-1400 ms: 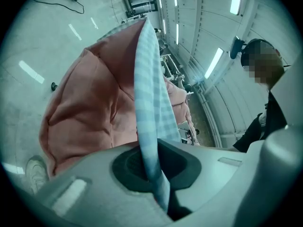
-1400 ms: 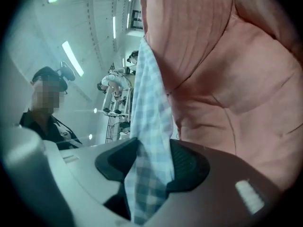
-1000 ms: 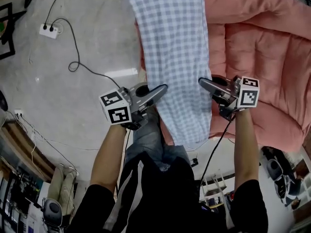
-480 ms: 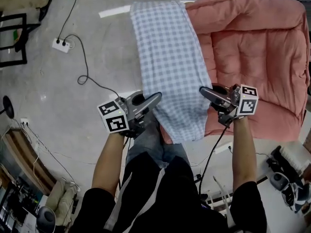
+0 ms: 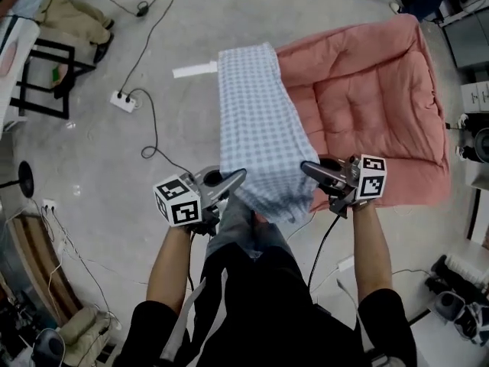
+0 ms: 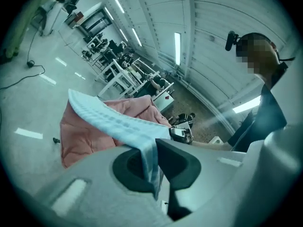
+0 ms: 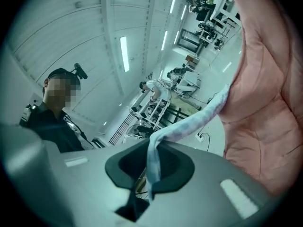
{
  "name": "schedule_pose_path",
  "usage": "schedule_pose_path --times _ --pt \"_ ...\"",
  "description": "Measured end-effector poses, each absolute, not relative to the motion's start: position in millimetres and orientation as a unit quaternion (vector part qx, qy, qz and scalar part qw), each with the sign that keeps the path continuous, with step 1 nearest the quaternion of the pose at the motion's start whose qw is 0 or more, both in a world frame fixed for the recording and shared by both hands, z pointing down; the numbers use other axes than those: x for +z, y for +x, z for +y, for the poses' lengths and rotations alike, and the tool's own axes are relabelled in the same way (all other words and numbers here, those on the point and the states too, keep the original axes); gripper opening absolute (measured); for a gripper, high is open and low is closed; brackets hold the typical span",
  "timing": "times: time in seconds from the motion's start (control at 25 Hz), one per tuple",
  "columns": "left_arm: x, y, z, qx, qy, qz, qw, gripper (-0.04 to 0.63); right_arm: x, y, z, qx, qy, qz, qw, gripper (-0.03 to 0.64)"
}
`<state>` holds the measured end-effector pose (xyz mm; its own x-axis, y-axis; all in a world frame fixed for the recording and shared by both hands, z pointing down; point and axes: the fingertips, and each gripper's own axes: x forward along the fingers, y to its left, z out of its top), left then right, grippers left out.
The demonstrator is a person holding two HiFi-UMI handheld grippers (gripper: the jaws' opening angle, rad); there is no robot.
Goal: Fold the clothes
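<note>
A blue-and-white checked cloth hangs stretched from its near end down to the floor and the pink quilt. My left gripper is shut on the cloth's near left corner, and my right gripper is shut on its near right corner. In the left gripper view the checked cloth runs out of the pinched jaws toward the pink quilt. The right gripper view shows the cloth leaving the jaws as a narrow band beside the quilt. Both grippers are held high, roughly level, in front of my chest.
A white power strip with a black cable lies on the grey floor to the left. A black metal frame stands at the far left. Boxes and equipment line the right edge. White tape marks the floor.
Both grippers have risen with the cloth's near corners, lifting its near end off the quilt. The floor and quilt now look farther away and smaller.
</note>
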<state>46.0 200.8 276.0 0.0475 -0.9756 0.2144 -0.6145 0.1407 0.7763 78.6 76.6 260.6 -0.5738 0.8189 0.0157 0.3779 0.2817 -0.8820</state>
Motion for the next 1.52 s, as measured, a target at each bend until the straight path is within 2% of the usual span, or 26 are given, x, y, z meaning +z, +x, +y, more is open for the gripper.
schedule_pose_path --times 0.44,0.76,0.96,1.28,1.52 --pt "180 55 245 -0.130 0.651 -0.638 0.390 0.017 156 108 128 0.432 -0.401 -0.788 0.177 0.021" --pt "139 52 286 -0.197 0.706 -0.550 0.402 0.015 112 117 176 0.418 -0.365 -0.822 0.125 0.021" --pt "119 50 306 -0.164 0.732 -0.531 0.394 0.015 92 134 212 0.390 -0.346 -0.846 0.114 0.023" --pt "52 28 309 -0.106 0.783 -0.502 0.352 0.015 35 134 232 0.365 -0.314 -0.875 0.047 0.023" --pt "45 16 305 -0.059 0.799 -0.474 0.365 0.015 25 126 233 0.351 -0.294 -0.889 0.031 0.023"
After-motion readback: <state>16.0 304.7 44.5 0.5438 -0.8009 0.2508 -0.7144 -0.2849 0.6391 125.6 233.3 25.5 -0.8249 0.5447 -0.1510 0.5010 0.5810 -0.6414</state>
